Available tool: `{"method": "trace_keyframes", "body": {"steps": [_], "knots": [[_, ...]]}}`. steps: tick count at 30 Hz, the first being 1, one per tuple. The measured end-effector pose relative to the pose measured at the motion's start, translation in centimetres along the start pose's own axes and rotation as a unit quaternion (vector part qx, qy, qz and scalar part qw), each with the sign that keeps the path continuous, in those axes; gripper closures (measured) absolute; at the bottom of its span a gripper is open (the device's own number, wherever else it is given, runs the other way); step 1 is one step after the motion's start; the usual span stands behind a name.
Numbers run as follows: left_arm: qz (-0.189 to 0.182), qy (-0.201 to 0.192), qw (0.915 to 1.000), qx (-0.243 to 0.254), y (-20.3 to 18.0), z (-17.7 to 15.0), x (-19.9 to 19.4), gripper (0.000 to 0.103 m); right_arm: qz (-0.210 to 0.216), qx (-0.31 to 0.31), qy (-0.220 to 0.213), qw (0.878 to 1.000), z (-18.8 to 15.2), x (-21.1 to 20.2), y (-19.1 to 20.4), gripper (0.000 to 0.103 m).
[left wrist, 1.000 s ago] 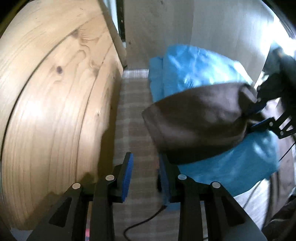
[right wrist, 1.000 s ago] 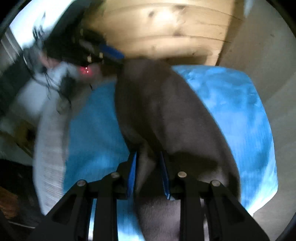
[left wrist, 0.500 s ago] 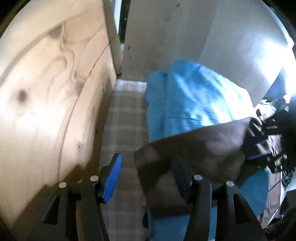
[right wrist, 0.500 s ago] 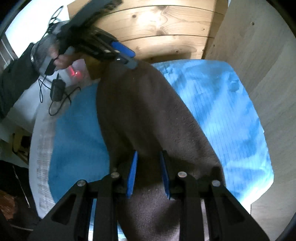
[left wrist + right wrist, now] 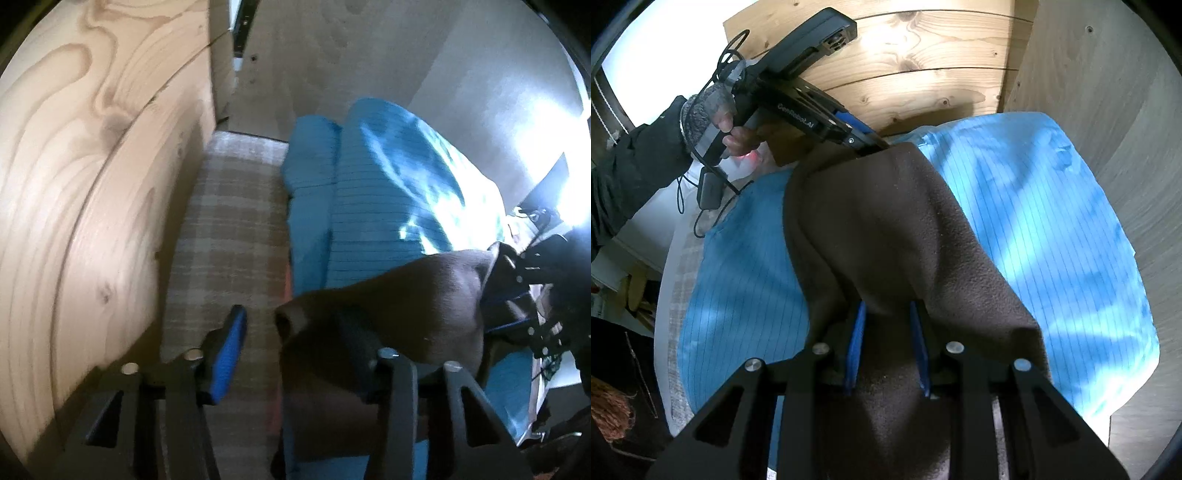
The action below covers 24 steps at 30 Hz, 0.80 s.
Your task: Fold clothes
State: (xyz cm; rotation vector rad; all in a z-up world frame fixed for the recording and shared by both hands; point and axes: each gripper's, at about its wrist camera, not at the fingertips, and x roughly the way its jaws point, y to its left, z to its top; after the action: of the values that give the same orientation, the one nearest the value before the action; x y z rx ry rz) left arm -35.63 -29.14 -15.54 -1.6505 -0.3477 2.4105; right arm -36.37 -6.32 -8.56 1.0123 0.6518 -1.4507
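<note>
A dark brown fleece garment (image 5: pixel 886 236) hangs stretched between my two grippers above a blue striped sheet (image 5: pixel 1052 229). My right gripper (image 5: pixel 886 347) is shut on one end of it. In the left wrist view my left gripper (image 5: pixel 291 350) stands open, with the other end of the garment (image 5: pixel 388 295) lying over its right finger. In the right wrist view the left gripper (image 5: pixel 864 142) meets the garment's far edge. The right gripper (image 5: pixel 524 295) shows at the right of the left wrist view.
A pine board wall (image 5: pixel 92 184) stands close at the left of the bed. A checked beige cover (image 5: pixel 229 221) lies between the wall and the blue sheet (image 5: pixel 388 192). A light panel wall (image 5: pixel 1108 92) borders the bed's far side. Cables and a small black box (image 5: pixel 709 192) hang near the person's hand.
My left gripper has opened wider and moved to the garment's end, which now lies over its right finger. The right gripper keeps its hold and the garment has been pulled out longer.
</note>
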Motion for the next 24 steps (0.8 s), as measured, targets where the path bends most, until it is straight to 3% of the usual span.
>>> {"method": "trace_keyframes", "body": {"steps": [3,6,12,16,19,21,24], "knots": [[-0.006,-0.003,0.9999,0.011,-0.6,-0.1,-0.3,0.078,-0.002,0.000,0.000,1.000,-0.5,-0.7,-0.2,0.078],[0.012,-0.012,0.9994,0.031,-1.3,-0.4,-1.1,0.093,-0.006,-0.001,0.001,1.000,-0.5,-0.7,-0.2,0.078],[0.028,-0.059,0.9975,0.027,-1.2,-1.1,-5.9,0.096,0.005,0.028,-0.011,1.000,-0.1,-1.4,-0.8,0.078],[0.034,-0.113,0.9922,0.039,-2.5,-1.3,-11.7,0.099,-0.003,0.074,-0.069,0.995,-1.4,-6.7,-3.0,0.078],[0.034,-0.157,0.9850,0.062,-4.7,-1.4,-16.2,0.099,-0.054,0.124,-0.100,0.986,-4.3,-11.7,-6.0,0.078],[0.039,-0.177,0.9802,0.081,-6.3,-1.4,-18.6,0.099,-0.104,0.150,-0.087,0.979,-7.2,-14.0,-8.0,0.078],[0.043,-0.192,0.9756,0.099,-8.3,-1.2,-21.2,0.099,-0.122,0.164,-0.028,0.978,-11.2,-14.3,-9.5,0.078]]}}
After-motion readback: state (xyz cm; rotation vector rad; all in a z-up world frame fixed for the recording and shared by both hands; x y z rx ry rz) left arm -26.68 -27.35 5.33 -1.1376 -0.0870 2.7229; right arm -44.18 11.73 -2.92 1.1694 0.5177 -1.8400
